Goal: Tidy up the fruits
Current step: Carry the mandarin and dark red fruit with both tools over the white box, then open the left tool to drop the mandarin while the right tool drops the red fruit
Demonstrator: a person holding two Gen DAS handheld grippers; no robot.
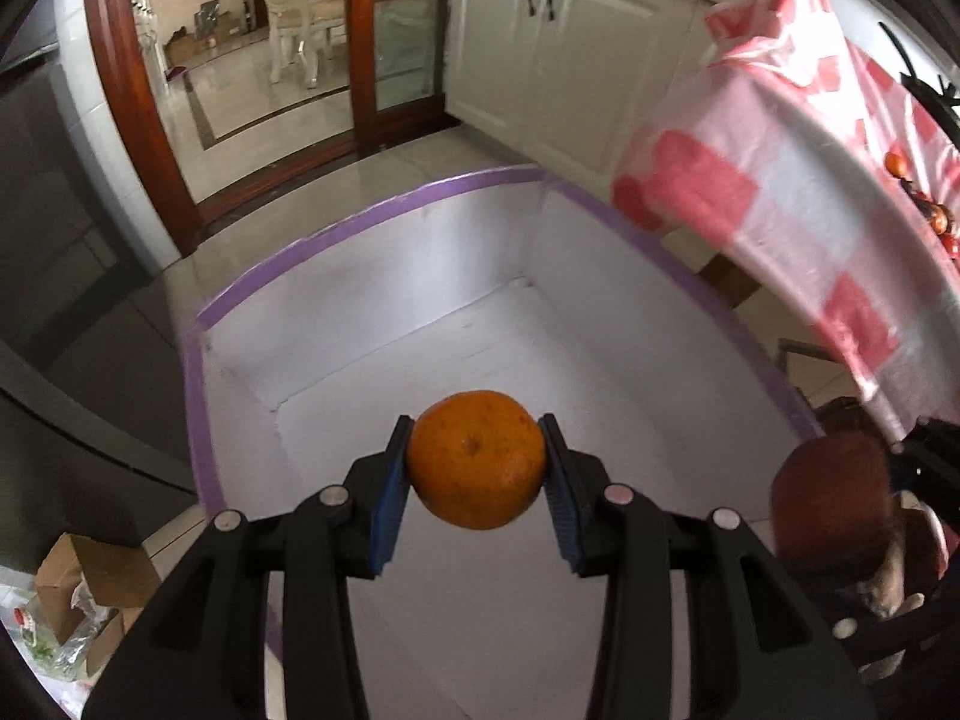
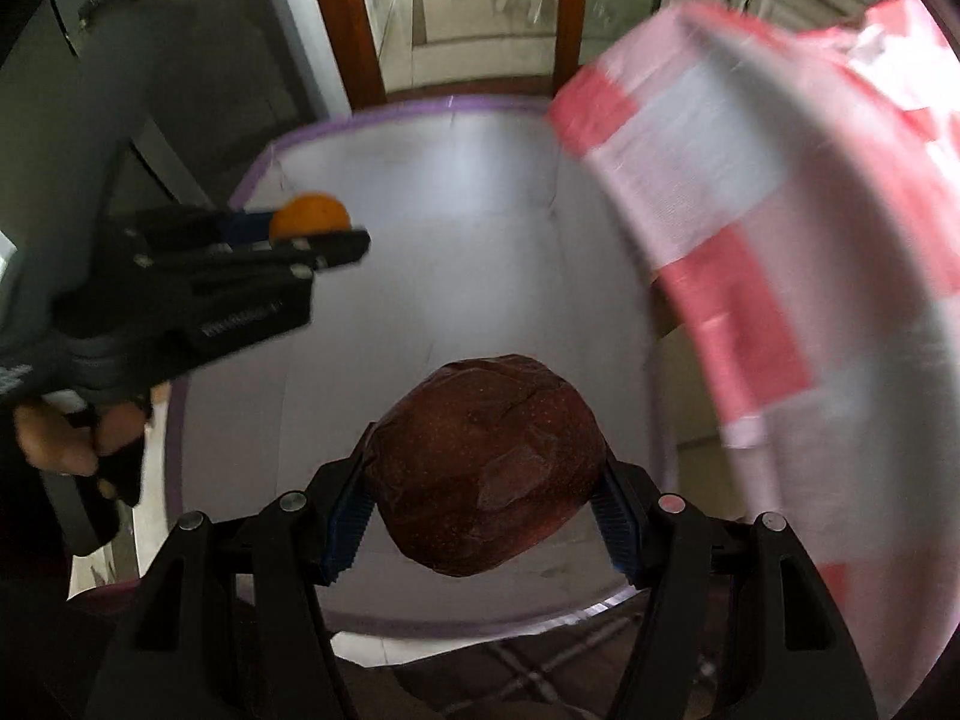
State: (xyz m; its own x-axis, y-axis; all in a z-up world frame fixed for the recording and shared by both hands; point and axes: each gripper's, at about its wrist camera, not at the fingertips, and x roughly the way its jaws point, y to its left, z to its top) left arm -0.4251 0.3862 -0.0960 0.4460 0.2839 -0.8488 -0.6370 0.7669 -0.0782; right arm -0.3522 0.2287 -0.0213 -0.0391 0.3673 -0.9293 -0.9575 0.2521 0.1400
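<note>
Orange [image 1: 477,459] sits clamped in my left gripper [image 1: 477,468], apple [image 2: 489,465] in my right gripper [image 2: 480,504], both directly above the white box [image 1: 372,276] at frame centre.

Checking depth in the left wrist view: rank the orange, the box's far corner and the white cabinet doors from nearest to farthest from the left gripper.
1. Orange, held between the left gripper's fingers.
2. Far corner of the white box, ahead and below.
3. White cabinet doors, beyond the box, upper right.
</note>
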